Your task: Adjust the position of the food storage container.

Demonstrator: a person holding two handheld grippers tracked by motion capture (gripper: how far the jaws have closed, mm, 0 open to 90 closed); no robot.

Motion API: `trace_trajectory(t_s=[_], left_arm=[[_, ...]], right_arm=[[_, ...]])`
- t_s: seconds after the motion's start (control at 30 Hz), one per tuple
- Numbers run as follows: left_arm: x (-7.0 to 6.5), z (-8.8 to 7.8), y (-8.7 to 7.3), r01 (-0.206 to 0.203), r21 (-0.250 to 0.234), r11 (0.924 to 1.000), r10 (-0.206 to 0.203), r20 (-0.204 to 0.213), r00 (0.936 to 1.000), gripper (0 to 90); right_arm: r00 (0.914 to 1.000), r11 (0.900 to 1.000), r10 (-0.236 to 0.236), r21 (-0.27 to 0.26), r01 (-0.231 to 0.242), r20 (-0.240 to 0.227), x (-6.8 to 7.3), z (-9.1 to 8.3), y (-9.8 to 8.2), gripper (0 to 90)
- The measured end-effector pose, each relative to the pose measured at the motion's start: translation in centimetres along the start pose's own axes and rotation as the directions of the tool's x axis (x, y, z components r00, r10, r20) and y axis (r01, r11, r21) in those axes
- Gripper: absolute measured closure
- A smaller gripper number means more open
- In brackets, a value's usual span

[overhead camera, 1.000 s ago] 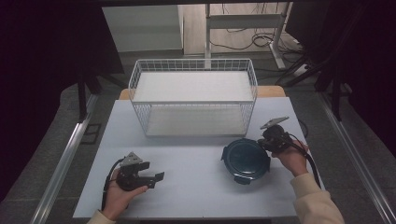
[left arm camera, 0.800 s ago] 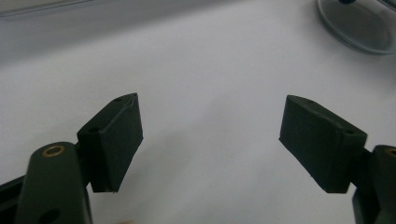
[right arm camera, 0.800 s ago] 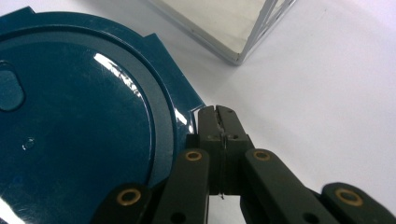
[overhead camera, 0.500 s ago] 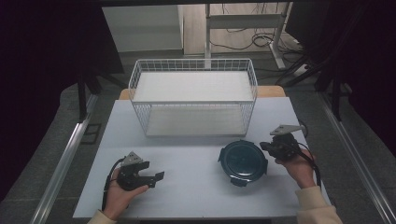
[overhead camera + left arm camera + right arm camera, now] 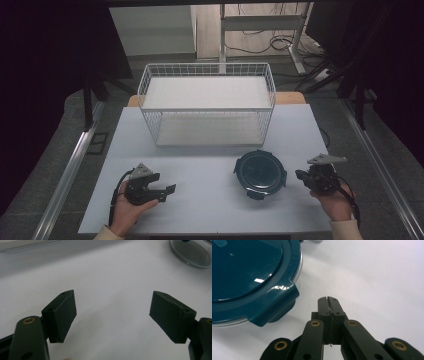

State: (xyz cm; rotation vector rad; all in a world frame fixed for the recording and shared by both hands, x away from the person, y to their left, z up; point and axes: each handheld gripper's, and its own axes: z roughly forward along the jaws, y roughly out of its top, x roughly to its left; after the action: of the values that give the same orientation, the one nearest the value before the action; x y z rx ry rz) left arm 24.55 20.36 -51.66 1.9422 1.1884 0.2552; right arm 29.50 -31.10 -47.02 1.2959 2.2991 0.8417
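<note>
Resting on a white desk (image 5: 210,200), a round teal lidded container (image 5: 260,173) sits right of centre, near the front edge. Behind it, a white wire basket (image 5: 207,107) stands along the back edge. The left gripper (image 5: 167,189), held in a hand (image 5: 127,210) near the front left corner, has its jaws spread wide over bare desk. The right gripper (image 5: 328,302), just right of the container and not touching it, has its jaws pressed together, holding nothing.
</note>
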Motion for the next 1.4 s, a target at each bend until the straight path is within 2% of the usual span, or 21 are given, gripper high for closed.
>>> trace_trajectory(t_s=[0.2,0.5,0.77,0.9,0.97,1.1,1.4], left_arm=[[0.0,0.0,0.0,-0.003,-0.002,1.0000,0.003,-0.002,1.0000,21.4],[0.3,-0.1,0.0,0.002,-0.006,1.0000,-0.002,-0.010,0.9999,21.4],[0.4,0.0,0.1,0.001,-0.002,1.0000,-0.001,-0.009,1.0000,21.4],[0.4,0.0,0.1,0.004,-0.004,1.0000,-0.004,-0.010,0.9999,21.5],[0.4,0.0,0.1,0.004,-0.002,1.0000,-0.004,-0.011,0.9999,21.5],[0.5,0.0,0.2,0.012,-0.005,0.9999,-0.012,-0.013,0.9999,21.5],[0.6,-0.1,0.2,0.020,-0.014,0.9997,-0.020,-0.014,0.9997,21.5]], right_arm=[[0.9998,0.999,-0.003,0.041,0.004,-0.018,0.7,1.1,-0.1,89.5],[0.9980,0.998,-0.034,0.045,0.036,-0.053,1.7,1.5,0.2,89.5],[0.9990,0.997,-0.039,0.059,0.041,-0.022,2.0,2.0,0.4,89.6],[0.9975,0.995,-0.070,0.064,0.070,-0.002,2.3,2.3,0.6,89.6],[0.9973,0.996,-0.074,0.055,0.074,-0.003,2.3,2.3,0.6,89.6],[0.9938,0.993,-0.111,0.036,0.111,0.006,2.7,2.4,1.0,89.7],[0.9822,0.982,-0.188,0.000,0.188,-0.012,4.4,3.0,2.2,89.8]])
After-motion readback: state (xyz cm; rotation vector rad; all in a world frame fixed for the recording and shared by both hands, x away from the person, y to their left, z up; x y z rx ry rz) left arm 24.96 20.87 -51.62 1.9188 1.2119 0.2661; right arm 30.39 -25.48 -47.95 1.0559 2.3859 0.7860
